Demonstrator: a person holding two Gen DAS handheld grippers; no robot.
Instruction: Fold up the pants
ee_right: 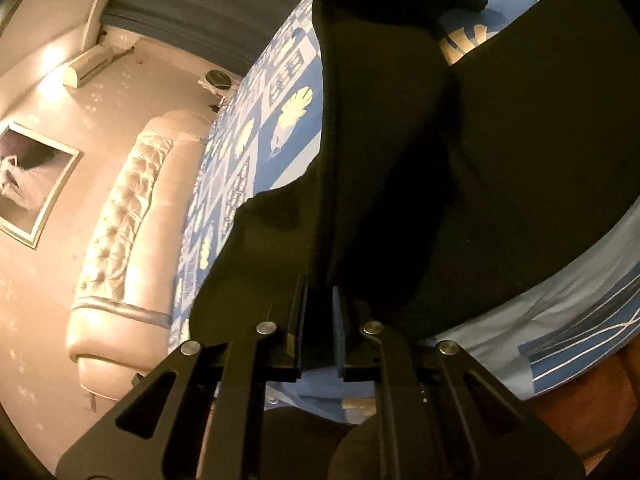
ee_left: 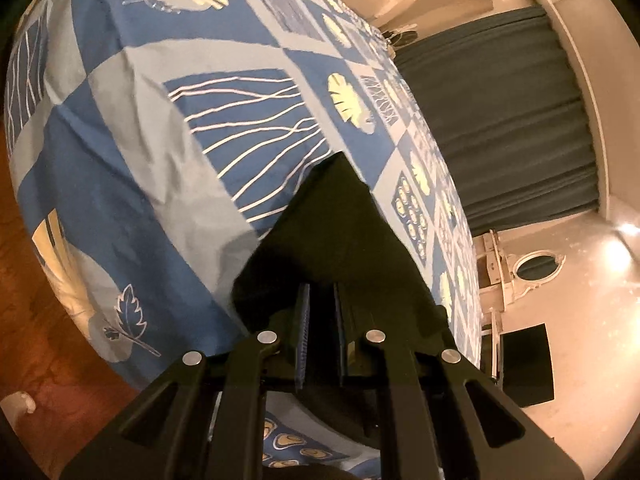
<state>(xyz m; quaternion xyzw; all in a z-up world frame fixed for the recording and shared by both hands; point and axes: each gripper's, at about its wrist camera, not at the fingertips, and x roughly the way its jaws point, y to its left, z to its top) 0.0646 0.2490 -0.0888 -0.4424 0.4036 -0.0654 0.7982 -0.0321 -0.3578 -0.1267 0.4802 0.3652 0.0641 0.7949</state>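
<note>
A: We see each claw, left claw (ee_left: pixel 322 312) and right claw (ee_right: pixel 323 312), clamped on black pants (ee_right: pixel 500 152).

B: We note the pants draped over the patterned bed (ee_left: pixel 160 160).

The right gripper (ee_right: pixel 322 308) pinches a fold of the black pants (ee_right: pixel 520 152), which drape over the blue patterned bedspread (ee_right: pixel 280 92). A tufted cream headboard (ee_right: pixel 120 220) and what seems a framed picture (ee_right: pixel 28 184) stand left.
</note>
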